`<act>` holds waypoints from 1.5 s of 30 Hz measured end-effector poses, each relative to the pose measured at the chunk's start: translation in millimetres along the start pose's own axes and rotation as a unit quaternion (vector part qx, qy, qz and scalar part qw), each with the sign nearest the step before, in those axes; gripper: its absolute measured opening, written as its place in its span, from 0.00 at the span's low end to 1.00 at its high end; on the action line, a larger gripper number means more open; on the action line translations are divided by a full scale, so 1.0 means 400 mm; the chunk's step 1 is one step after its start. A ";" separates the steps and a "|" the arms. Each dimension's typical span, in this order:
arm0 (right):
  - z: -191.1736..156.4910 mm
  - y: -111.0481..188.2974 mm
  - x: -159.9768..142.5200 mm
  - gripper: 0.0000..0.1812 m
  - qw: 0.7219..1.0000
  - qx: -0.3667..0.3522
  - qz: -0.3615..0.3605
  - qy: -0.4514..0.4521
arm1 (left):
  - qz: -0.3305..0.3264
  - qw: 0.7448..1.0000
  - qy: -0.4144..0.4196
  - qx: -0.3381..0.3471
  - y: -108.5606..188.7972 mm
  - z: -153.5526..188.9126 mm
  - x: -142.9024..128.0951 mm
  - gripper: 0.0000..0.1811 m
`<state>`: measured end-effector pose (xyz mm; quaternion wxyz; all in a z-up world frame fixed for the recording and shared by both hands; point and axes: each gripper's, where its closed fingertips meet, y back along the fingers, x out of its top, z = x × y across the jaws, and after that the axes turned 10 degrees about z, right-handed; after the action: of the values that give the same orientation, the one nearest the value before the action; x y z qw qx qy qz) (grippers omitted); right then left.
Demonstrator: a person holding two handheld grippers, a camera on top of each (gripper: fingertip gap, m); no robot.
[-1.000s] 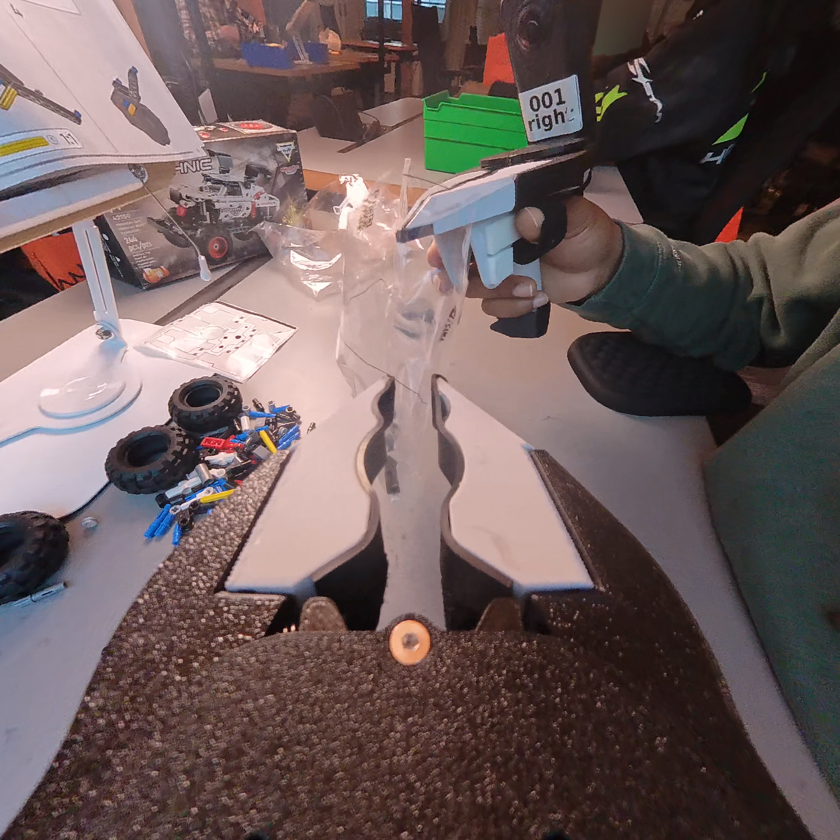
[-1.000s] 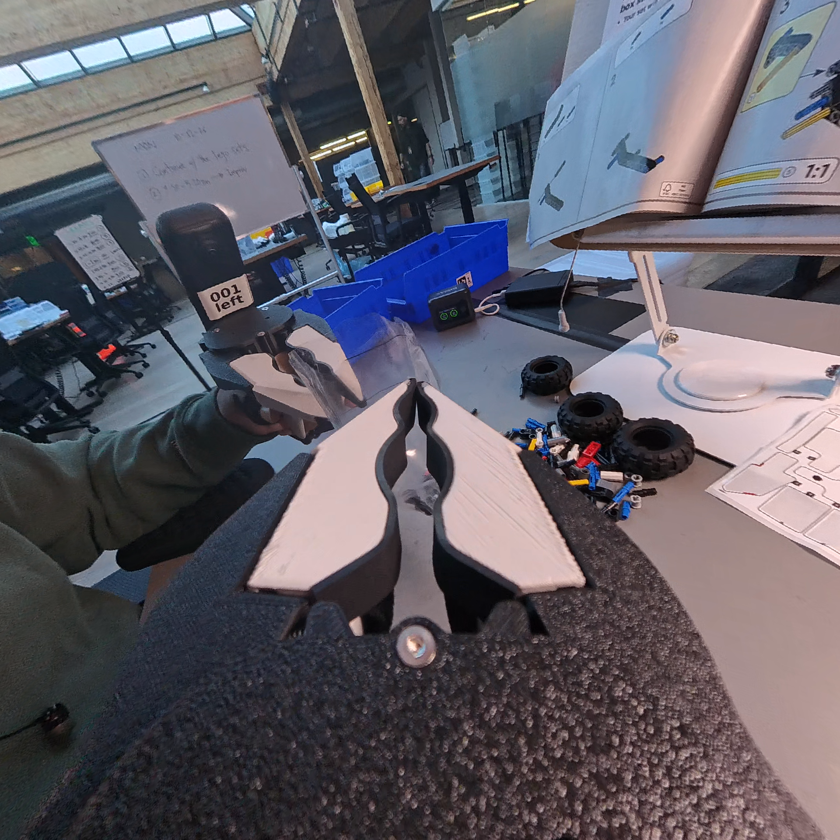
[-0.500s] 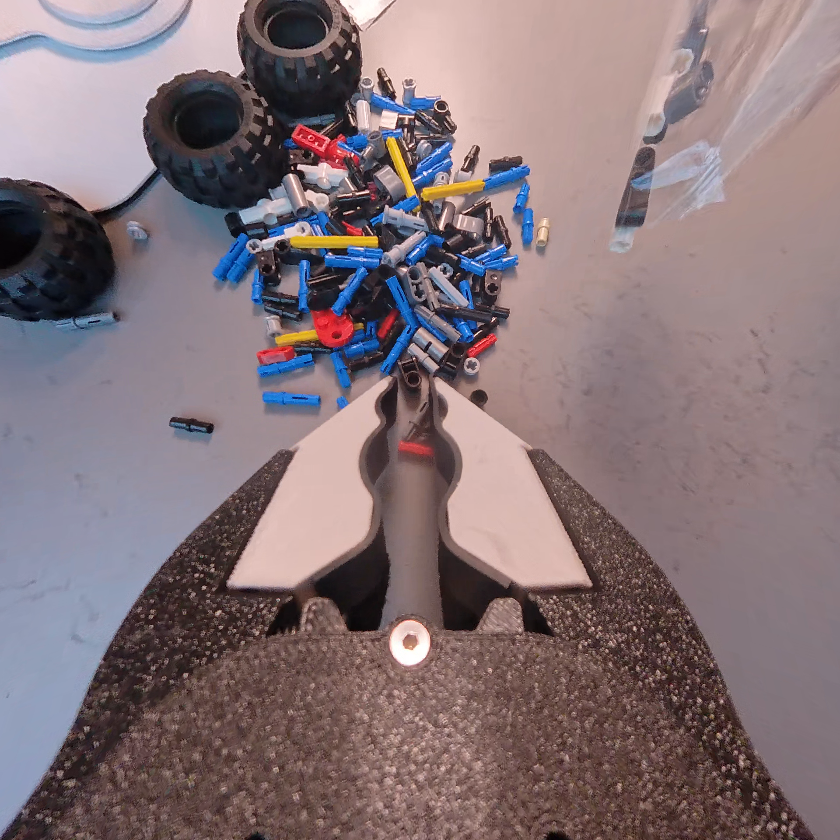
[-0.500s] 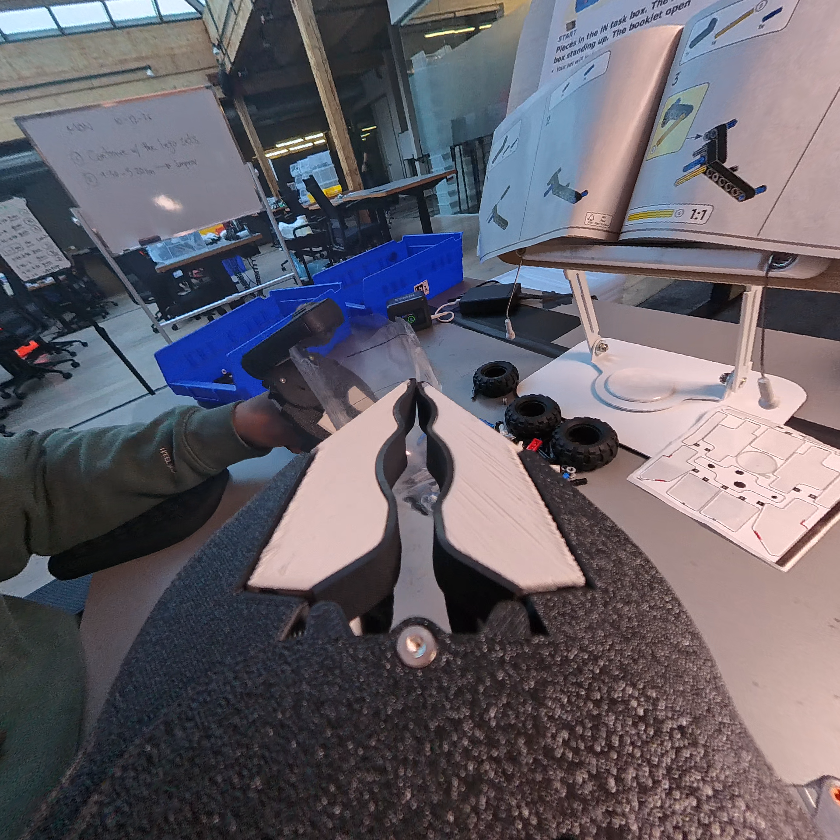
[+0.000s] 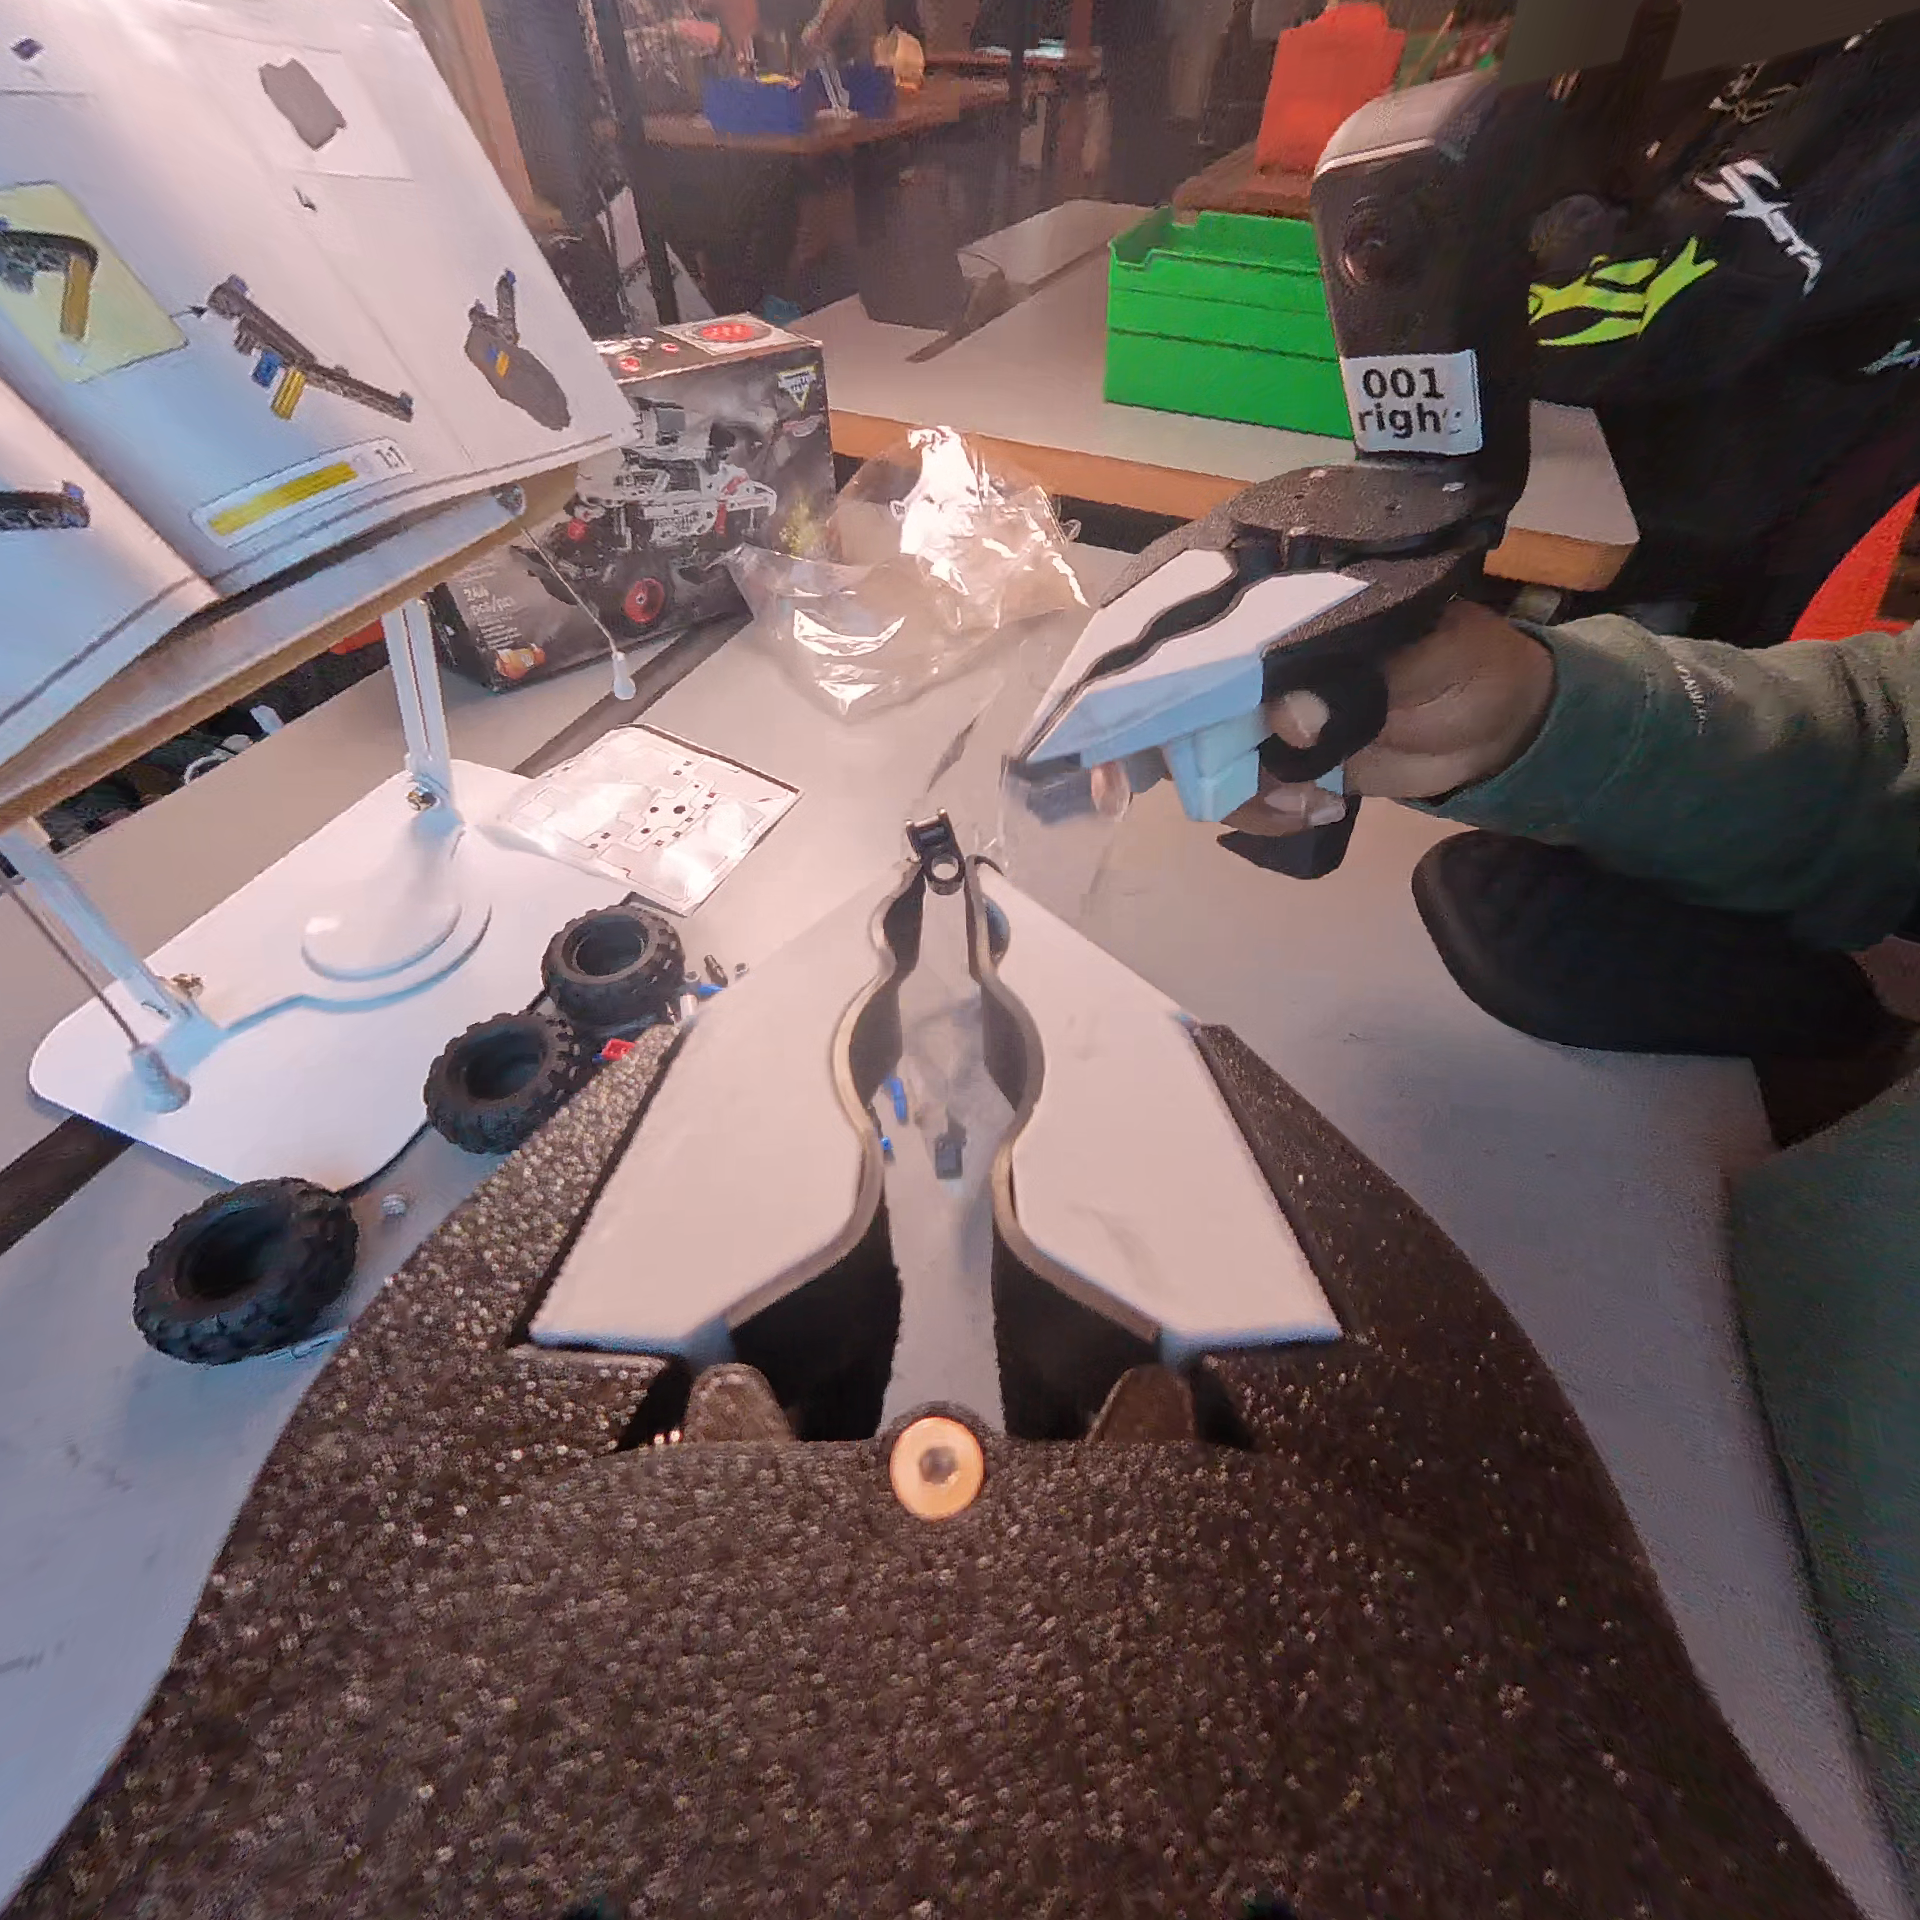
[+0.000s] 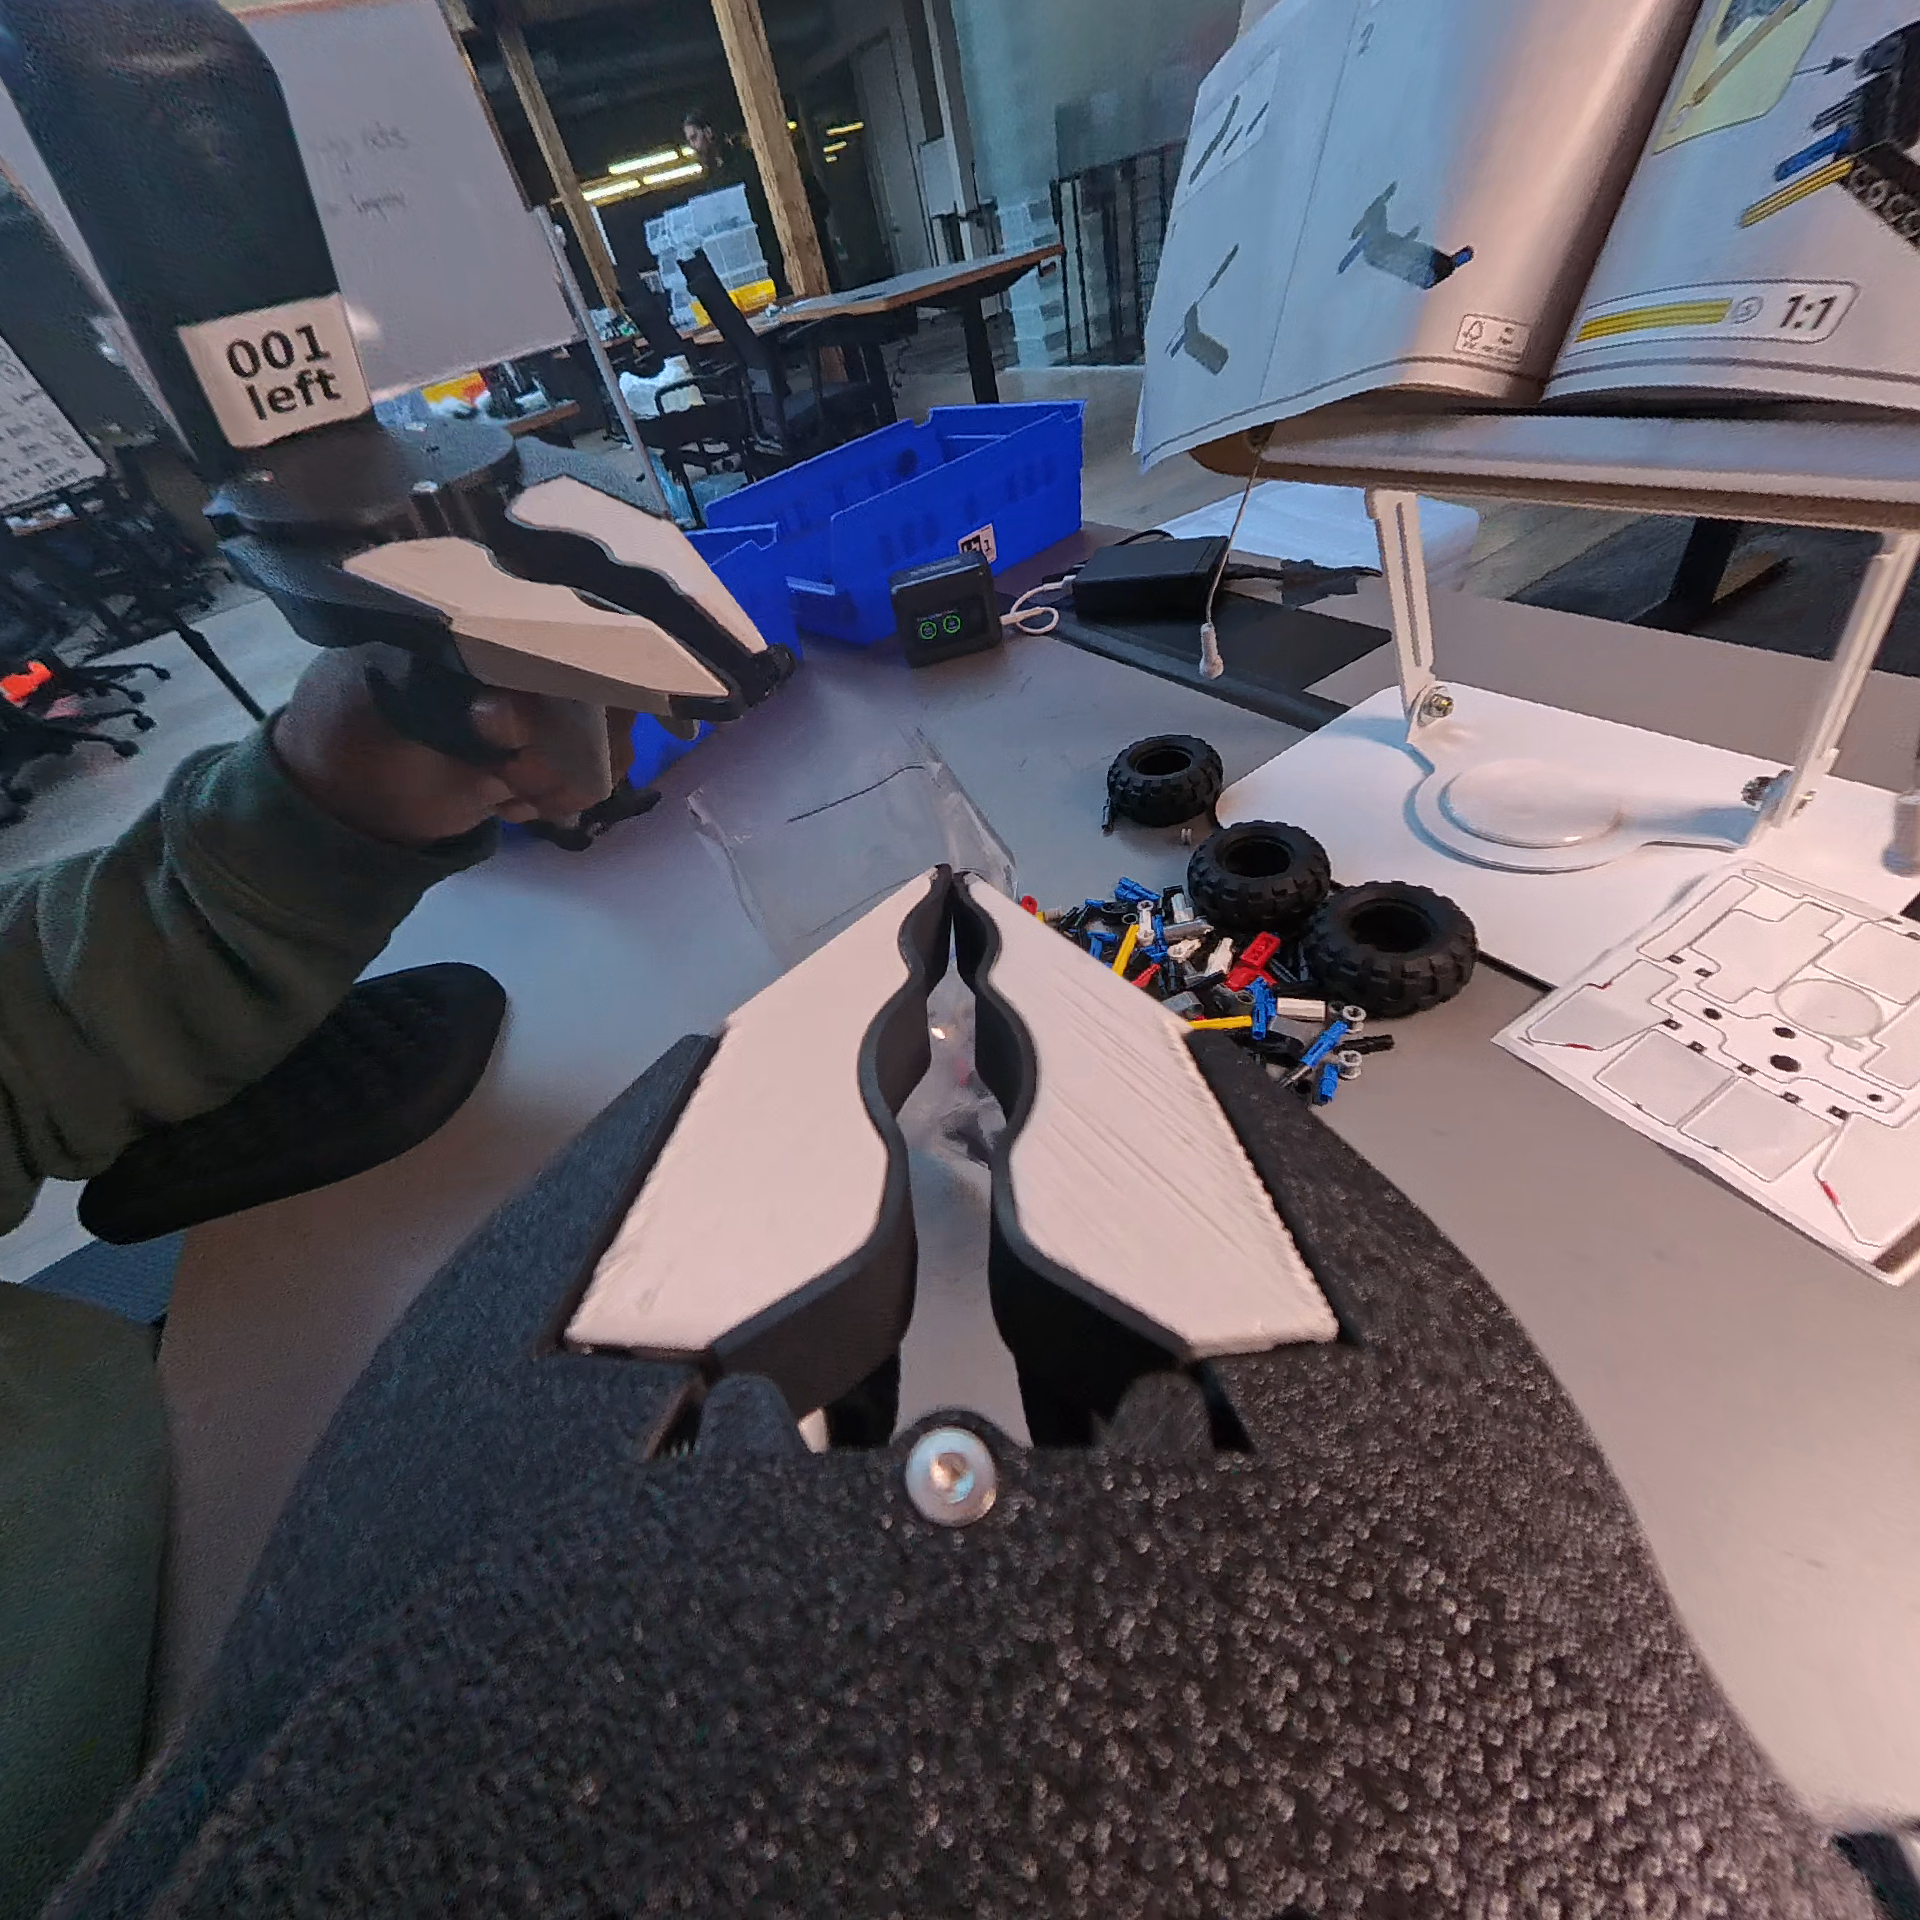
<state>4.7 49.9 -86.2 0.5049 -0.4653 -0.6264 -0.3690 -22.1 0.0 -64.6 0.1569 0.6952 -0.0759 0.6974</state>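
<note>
Above the grey table (image 5: pixel 1299 1018), left hand-held gripper (image 5: pixel 943 871) level, pinching a black piece (image 5: pixel 938 854), right hand-held gripper (image 6: pixel 953 883) clamping a clear bag (image 6: pixel 852 831).

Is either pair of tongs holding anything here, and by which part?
The left tongs pinch a small black toy part by its lower end. The right tongs grip a clear plastic bag at its near edge.

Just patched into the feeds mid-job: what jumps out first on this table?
The left tool pinches a small black part at its tips, held above the grey table. Opposite it, the right tool is shut on a clear plastic bag. To the side lies a heap of small coloured parts beside three black tyres, under an open instruction booklet on a white stand.
</note>
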 end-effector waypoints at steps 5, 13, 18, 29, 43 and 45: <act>-0.010 -0.006 -0.017 0.00 1.000 0.003 -0.009 0.000 | -0.019 1.000 -0.001 -0.008 -0.021 0.023 -0.018 0.10; 0.038 0.020 0.007 0.00 1.000 -0.025 0.003 0.003 | -0.145 0.989 0.033 0.014 0.105 -0.065 -0.223 0.15; 0.065 0.037 0.021 0.00 0.999 -0.038 0.013 0.000 | -0.231 0.971 -0.067 -0.002 0.116 -0.073 -0.388 0.15; 0.077 0.048 0.022 0.00 0.999 -0.036 0.017 -0.004 | -0.271 0.956 -0.108 -0.038 0.097 -0.081 -0.451 0.07; 0.049 0.028 -0.005 0.00 1.000 -0.021 -0.001 -0.007 | -0.001 0.998 -0.054 -0.033 0.012 -0.017 -0.050 0.02; 0.037 0.020 -0.015 0.00 1.000 -0.016 -0.007 -0.009 | -0.004 0.996 -0.069 -0.056 -0.027 0.021 -0.006 0.02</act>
<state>8.2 64.8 -95.5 0.4894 -0.4722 -0.6282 -0.3780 -10.7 7.0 -68.1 0.1927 0.7318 -0.1221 0.6421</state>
